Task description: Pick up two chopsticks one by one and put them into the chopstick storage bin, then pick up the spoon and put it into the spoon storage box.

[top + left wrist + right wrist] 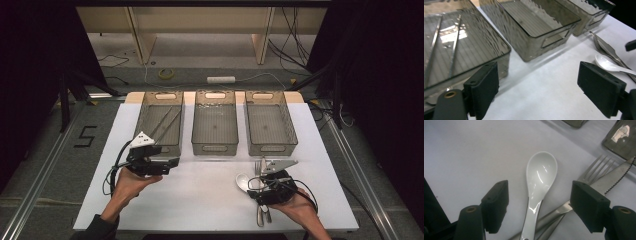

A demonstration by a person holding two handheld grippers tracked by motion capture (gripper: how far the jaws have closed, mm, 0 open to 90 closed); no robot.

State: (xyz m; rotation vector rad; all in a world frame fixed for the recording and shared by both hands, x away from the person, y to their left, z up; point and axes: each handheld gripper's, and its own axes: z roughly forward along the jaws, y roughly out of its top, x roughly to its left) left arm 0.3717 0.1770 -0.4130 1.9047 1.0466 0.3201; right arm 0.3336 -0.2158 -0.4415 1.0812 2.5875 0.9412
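A white ceramic spoon (541, 172) lies bowl-up on the white table (200, 195), its handle crossing a metal fork (596, 168) and other steel cutlery. My right gripper (539, 202) stands open just above the spoon's handle, one jaw on each side, and the pads do not touch it. The high view has this gripper (255, 184) at the front right beside the spoon (243, 182). At the left, my left gripper (172, 162) is open with nothing between its jaws. It hangs by the front corner of the left bin (159, 148), which holds two thin metal sticks (455, 42).
Three smoky clear bins stand in a row across the table's far half: the left bin (504, 60), the middle bin (215, 147) and the right bin (271, 146). Past the table's far edge the floor has cables and a power strip (221, 79).
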